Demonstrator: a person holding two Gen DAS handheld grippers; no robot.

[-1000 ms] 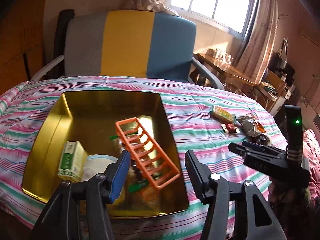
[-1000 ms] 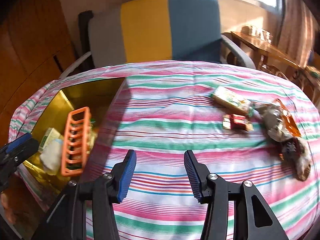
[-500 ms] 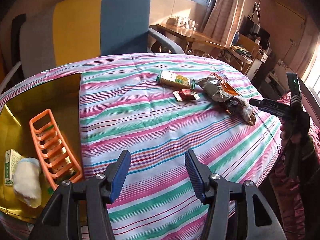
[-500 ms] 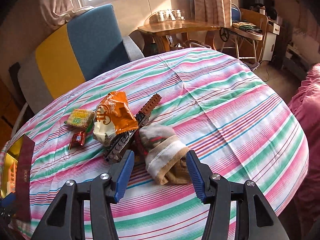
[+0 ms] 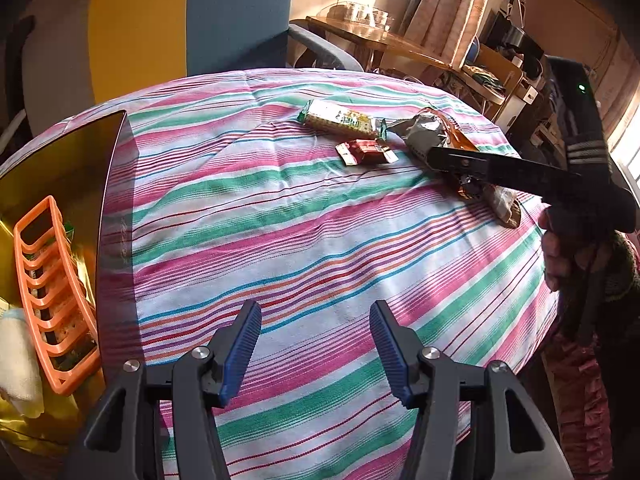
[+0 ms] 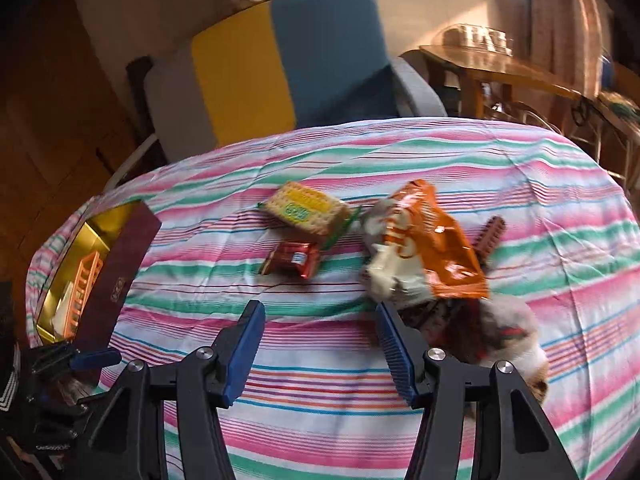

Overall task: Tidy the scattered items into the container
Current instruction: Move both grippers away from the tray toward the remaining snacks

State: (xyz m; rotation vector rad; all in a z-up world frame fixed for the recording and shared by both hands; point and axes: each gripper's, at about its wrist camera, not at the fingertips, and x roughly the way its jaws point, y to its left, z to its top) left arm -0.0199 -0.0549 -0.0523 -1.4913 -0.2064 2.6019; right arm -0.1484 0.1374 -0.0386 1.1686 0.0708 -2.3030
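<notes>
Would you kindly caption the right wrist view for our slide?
Open right hand-held gripper above striped tablecloth, facing biscuit pack, red candy and orange snack bag.

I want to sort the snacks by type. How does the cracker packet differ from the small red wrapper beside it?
The cracker packet is yellow-tan with a green label; the small red wrapper is shiny red. The cracker packet is clearly larger and a flat block; the red wrapper looks crinkled. The cracker packet lies nearer the chair. Both lie on the striped cloth, outside the gold container.
</notes>
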